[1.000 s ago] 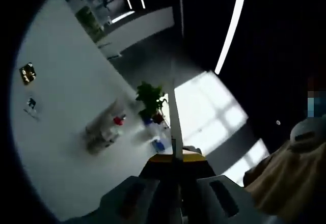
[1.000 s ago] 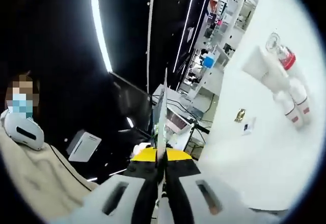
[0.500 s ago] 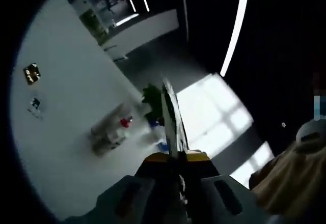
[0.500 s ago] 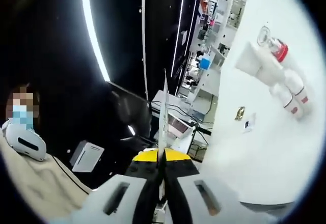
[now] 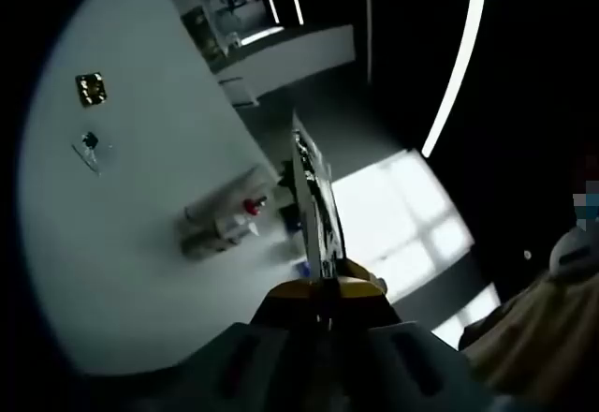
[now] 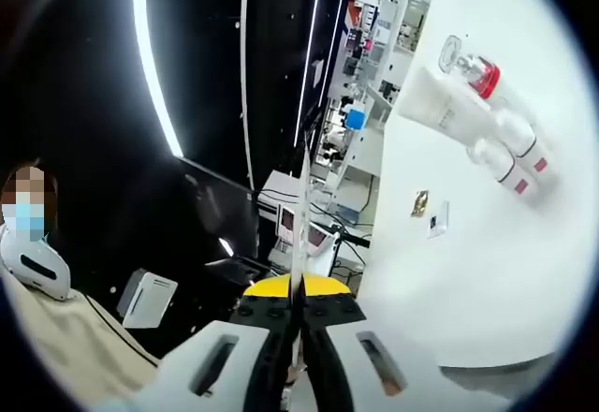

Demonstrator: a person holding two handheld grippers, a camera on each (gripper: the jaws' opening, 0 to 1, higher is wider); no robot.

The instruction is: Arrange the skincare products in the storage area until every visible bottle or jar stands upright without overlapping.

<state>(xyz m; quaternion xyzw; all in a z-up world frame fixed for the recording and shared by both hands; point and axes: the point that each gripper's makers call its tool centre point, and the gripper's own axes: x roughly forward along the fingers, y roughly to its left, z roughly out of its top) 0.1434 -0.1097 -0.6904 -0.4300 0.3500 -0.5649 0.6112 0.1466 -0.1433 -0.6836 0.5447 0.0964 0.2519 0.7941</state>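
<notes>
Several skincare products lie together on the white table (image 6: 487, 272). In the right gripper view they are a white tube (image 6: 438, 103), a red-capped bottle (image 6: 479, 73), a clear jar (image 6: 453, 51) and two white bottles with red labels (image 6: 520, 142). The left gripper view shows the same cluster (image 5: 221, 228), dim, with the red cap (image 5: 251, 207). My left gripper (image 5: 302, 156) is shut with nothing in it, held off the table and apart from the cluster. The right gripper (image 6: 303, 165) is shut too, empty and well away from the products.
A small gold item (image 6: 419, 203) and a white card (image 6: 437, 218) lie on the table beside the products. The gold item (image 5: 91, 87) appears again farther up the table (image 5: 122, 272). A person in beige (image 6: 65, 346) sits close behind. Shelving (image 6: 370, 103) stands beyond the table.
Both cameras have swung a little, so the table and products have shifted in each view. The products lie as before and both grippers stay shut.
</notes>
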